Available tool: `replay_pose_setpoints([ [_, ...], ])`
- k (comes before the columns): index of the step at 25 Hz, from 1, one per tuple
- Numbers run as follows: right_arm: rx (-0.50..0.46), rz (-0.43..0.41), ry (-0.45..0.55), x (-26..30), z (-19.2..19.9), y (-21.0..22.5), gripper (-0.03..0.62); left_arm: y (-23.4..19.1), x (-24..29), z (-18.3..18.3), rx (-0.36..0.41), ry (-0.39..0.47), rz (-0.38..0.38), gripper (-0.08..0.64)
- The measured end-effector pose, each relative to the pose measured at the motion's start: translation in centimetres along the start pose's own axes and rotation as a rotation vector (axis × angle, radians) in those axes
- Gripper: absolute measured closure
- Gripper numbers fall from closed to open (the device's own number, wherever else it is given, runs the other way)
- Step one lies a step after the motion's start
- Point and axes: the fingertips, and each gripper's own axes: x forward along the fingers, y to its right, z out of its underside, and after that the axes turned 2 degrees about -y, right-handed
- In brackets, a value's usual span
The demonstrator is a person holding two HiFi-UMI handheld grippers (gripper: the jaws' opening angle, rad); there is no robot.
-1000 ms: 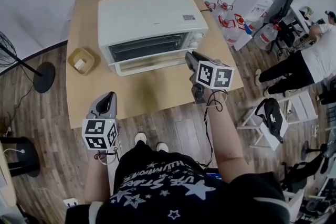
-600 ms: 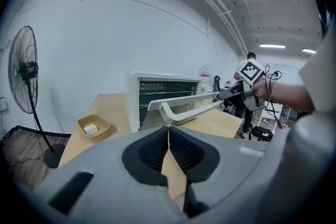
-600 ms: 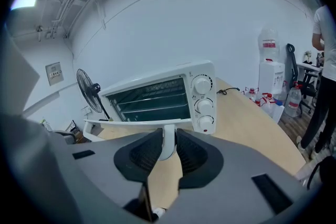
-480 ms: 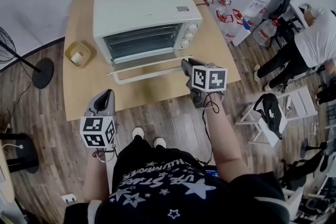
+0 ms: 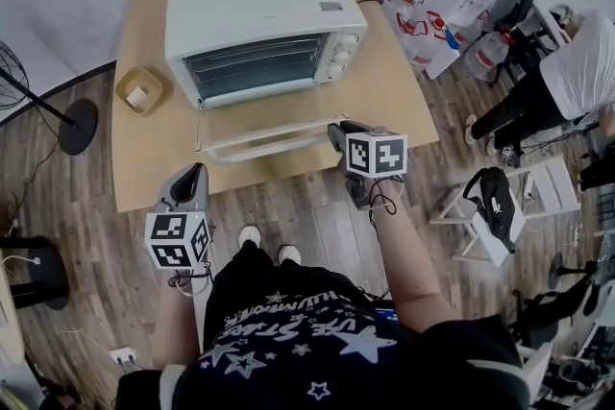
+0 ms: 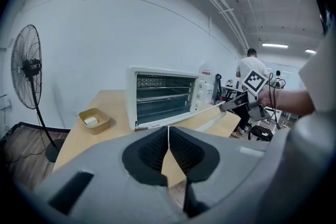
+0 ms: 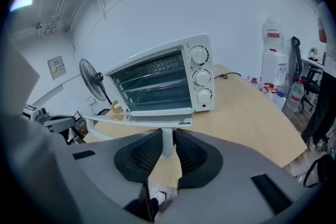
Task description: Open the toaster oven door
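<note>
A white toaster oven (image 5: 255,10) stands at the back of the wooden table (image 5: 384,101). Its glass door (image 5: 259,134) hangs open, close to level, and the wire racks show inside. My right gripper (image 5: 338,132) is shut on the right end of the white door handle (image 5: 274,147). In the right gripper view the handle (image 7: 167,139) sits pinched between the dark pads. My left gripper (image 5: 192,176) hovers at the table's front edge, left of the door. Its jaws are shut with nothing between them, as the left gripper view (image 6: 168,144) shows.
A small tan dish (image 5: 140,91) with a white piece inside sits left of the oven. A standing fan (image 5: 38,110) is on the floor at the left. Water jugs (image 5: 423,43), a chair and a person (image 5: 577,72) crowd the right side.
The oven door has swung down from nearly closed to wide open. My right gripper came down and toward me with the handle in it. The left gripper barely shifted.
</note>
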Motion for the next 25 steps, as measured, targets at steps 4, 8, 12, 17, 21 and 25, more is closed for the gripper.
replay_pose_setpoints([
  [4, -0.003, 0.005, -0.025, 0.2, 1.5, 0.1, 0.514, 0.3, -0.1, 0.4, -0.007, -0.006, -0.004, 0.535],
  [8, -0.007, 0.013, -0.043, 0.6, 2.9, 0.3, 0.514, 0.4, -0.3, 0.9, -0.01, -0.016, -0.008, 0.535],
  [12, -0.013, 0.019, -0.053, 0.9, 4.1, 0.6, 0.514, 0.6, -0.3, 1.4, -0.022, -0.024, -0.013, 0.535],
  [17, -0.011, 0.025, -0.081, 1.5, 6.0, 0.7, 0.514, 0.6, -0.2, 2.4, -0.023, -0.043, -0.012, 0.535],
  [21, -0.021, 0.04, -0.101, 2.1, 7.8, 1.1, 0.515, 0.9, 0.1, 3.1, -0.029, -0.058, -0.012, 0.535],
  [25, -0.02, 0.043, -0.106, 2.9, 8.9, 1.5, 0.515, 1.0, 0.4, 3.7, -0.035, -0.074, -0.013, 0.536],
])
